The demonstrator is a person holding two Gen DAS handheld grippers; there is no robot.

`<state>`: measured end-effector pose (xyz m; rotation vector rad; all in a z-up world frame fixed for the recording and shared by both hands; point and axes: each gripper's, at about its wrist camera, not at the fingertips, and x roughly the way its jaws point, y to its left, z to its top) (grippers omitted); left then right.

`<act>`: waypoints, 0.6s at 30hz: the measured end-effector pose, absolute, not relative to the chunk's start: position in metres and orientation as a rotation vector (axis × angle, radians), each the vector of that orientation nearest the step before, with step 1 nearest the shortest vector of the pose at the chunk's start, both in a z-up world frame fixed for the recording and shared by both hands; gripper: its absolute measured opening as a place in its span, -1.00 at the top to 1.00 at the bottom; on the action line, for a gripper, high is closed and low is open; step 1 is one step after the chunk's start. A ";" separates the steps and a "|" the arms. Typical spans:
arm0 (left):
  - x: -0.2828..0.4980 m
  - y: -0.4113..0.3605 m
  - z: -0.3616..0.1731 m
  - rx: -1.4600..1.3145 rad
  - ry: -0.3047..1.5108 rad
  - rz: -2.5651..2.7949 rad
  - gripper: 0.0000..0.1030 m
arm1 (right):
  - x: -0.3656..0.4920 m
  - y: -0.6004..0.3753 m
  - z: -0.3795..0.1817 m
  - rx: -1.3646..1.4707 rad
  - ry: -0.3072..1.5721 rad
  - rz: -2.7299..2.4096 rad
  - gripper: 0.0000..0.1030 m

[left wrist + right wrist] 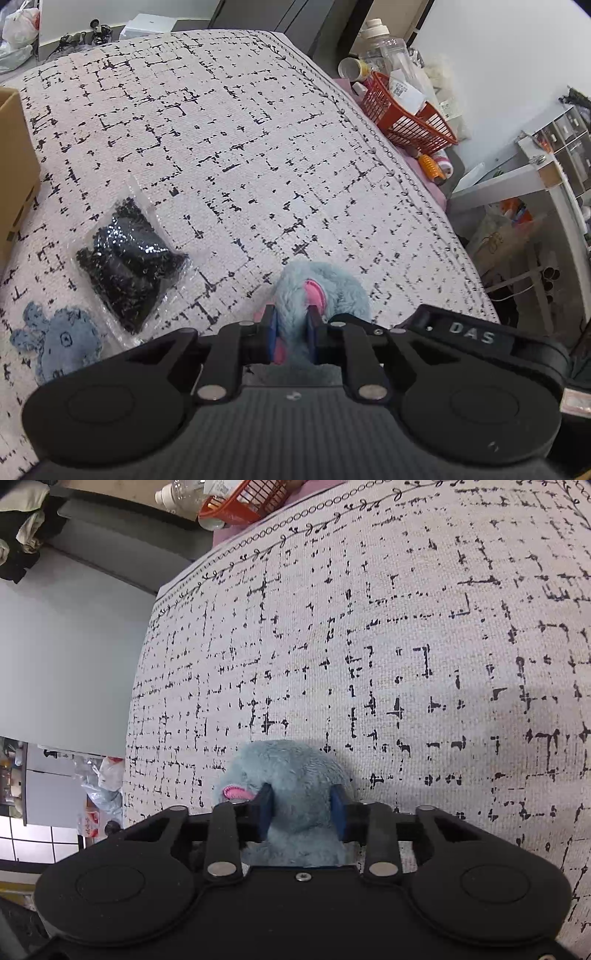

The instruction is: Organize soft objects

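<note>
left wrist view: left gripper [291,332] is clamped narrow on the blue plush toy [325,291], which lies on the patterned cloth [258,147]. right gripper [302,812] pinches the same toy between its pads.

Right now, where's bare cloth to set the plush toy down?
Open cloth stretches ahead of the plush toy, between cardboard box and red basket. Crowded near-left: black bag, blue patch.
</note>
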<state>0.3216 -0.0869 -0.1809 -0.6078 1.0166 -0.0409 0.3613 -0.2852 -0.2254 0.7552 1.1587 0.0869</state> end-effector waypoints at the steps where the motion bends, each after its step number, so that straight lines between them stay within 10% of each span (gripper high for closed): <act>1: 0.320 -0.088 -0.178 -0.603 1.010 -0.043 0.73 | 0.360 -0.285 -0.223 0.753 1.151 0.092 0.48; 18: 0.271 -0.042 -0.107 -0.541 0.843 0.055 0.73 | 0.334 -0.235 -0.163 0.652 1.004 0.433 0.56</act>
